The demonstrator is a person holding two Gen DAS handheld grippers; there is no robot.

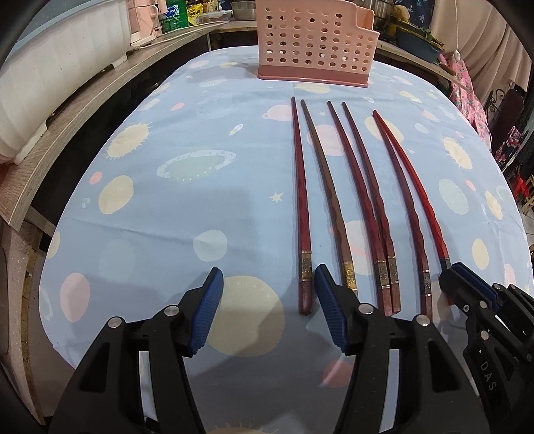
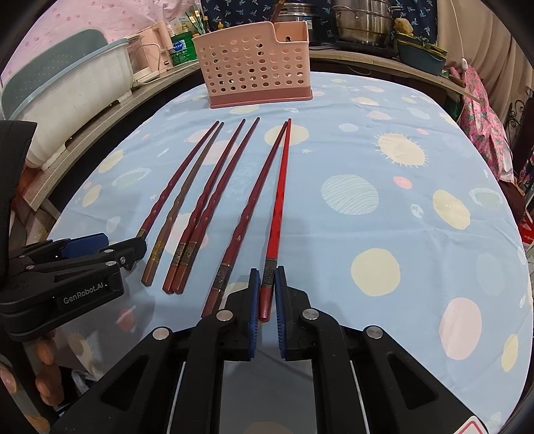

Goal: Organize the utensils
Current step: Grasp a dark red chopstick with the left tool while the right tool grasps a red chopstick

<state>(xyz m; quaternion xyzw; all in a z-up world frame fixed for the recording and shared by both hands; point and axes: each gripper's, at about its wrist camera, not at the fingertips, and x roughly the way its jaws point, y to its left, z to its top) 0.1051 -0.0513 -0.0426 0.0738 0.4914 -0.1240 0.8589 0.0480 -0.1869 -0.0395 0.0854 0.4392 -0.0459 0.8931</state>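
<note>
Right gripper (image 2: 267,283) jaws clamp the red chopstick (image 2: 278,200); left gripper (image 1: 268,300) jaws half open, empty. Holder (image 2: 253,70) ahead unfilled; six chopsticks remain.

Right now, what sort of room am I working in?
Probably a home kitchen or dining corner: steel pots on the back counter, a pink utensil caddy, chopsticks on a planet-print tablecloth.

A light-blue planet-print cloth (image 2: 383,160) covers the counter. At ten o'clock runs a wood-grain shelf (image 1: 60,117) bearing a white tub (image 2: 80,83); steel pots (image 2: 363,23) stand at one o'clock.
</note>
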